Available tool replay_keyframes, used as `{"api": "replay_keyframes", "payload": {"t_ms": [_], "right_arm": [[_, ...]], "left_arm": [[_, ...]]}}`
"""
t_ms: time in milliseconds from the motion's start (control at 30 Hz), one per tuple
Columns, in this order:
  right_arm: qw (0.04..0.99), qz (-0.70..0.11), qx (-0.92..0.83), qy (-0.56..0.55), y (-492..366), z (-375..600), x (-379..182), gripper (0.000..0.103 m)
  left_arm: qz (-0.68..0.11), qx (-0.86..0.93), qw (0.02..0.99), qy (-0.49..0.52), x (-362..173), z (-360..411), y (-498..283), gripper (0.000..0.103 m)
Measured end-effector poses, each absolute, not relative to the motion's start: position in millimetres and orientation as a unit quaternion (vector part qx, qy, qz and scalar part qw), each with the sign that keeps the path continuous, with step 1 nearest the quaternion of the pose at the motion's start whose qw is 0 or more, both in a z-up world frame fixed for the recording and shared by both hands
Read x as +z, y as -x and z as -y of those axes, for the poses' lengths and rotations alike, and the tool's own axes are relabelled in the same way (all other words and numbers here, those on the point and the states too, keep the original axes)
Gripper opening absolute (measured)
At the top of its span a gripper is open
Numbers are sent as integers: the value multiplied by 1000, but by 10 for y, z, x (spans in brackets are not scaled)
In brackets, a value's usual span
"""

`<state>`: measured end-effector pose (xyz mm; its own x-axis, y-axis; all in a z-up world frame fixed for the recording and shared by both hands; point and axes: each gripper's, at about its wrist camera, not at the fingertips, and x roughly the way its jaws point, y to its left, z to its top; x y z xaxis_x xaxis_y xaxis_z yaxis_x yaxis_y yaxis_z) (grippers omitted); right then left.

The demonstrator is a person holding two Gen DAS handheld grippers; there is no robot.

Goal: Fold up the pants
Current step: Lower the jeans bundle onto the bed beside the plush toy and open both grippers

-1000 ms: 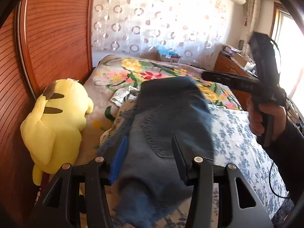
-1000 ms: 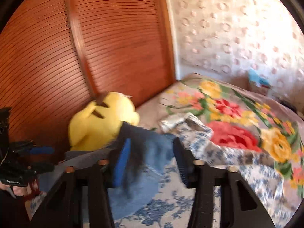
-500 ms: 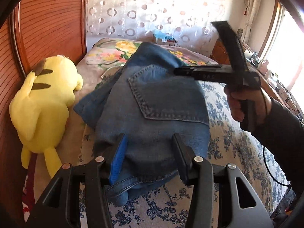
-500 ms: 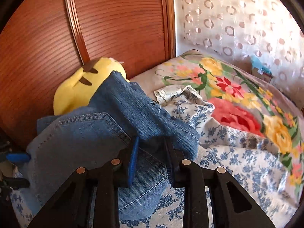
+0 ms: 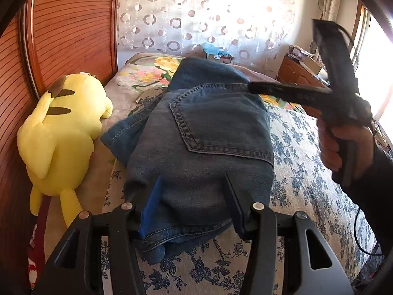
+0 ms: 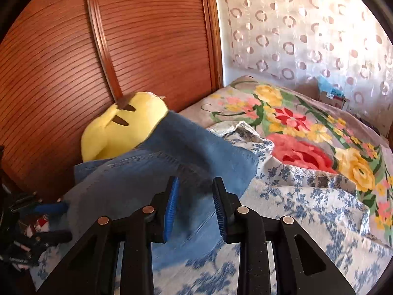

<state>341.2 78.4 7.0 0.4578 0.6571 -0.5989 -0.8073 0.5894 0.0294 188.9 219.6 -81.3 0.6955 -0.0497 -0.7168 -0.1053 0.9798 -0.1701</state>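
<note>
Blue jeans (image 5: 208, 135) lie folded on the bed, back pocket up. My left gripper (image 5: 192, 196) straddles their near edge. Its jaws are opening, with the denim between the fingers and the bundle resting on the cover. In the right wrist view the jeans (image 6: 172, 167) run away to the left. My right gripper (image 6: 195, 196) stands over their right edge with its jaws opening slightly and denim showing in the gap. From the left wrist view, the right gripper (image 5: 255, 89) touches the far right corner of the jeans, held by a hand (image 5: 343, 145).
A yellow plush toy (image 5: 61, 132) lies left of the jeans against the ribbed wooden panel (image 5: 73, 36). The blue-flowered bed cover (image 5: 307, 172) spreads to the right. A bright floral blanket (image 6: 294, 127) lies further back. A wooden nightstand (image 5: 294, 73) stands at the far right.
The jeans hung lifted a second ago; now they lie folded over on the bed. Both grippers have come down with them, and the right gripper's jaws narrowed, then widened a little.
</note>
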Motion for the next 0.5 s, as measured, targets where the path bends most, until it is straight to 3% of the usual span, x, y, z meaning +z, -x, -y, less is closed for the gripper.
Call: {"api": "replay_keyframes", "payload": {"t_ms": [33,100,333,500], "right_arm": [[841,-290,438,128,-3375,-753,64,30],[843,-286,437,129,-3270,-677,67,30],[849,-275,434,123,-2925,-354,136,30],[860,-265,421,111,-2664,-55,195,33]], "left_arm": [[-385,20,918,97,-782,-2191,-1868,70],[-375,15,922,100,-737,-2185,-1837,81],[-344,17,935,88,-511,-2037,-1725,92],[-315,19,946,78,-339,-1889,-1618,93]]}}
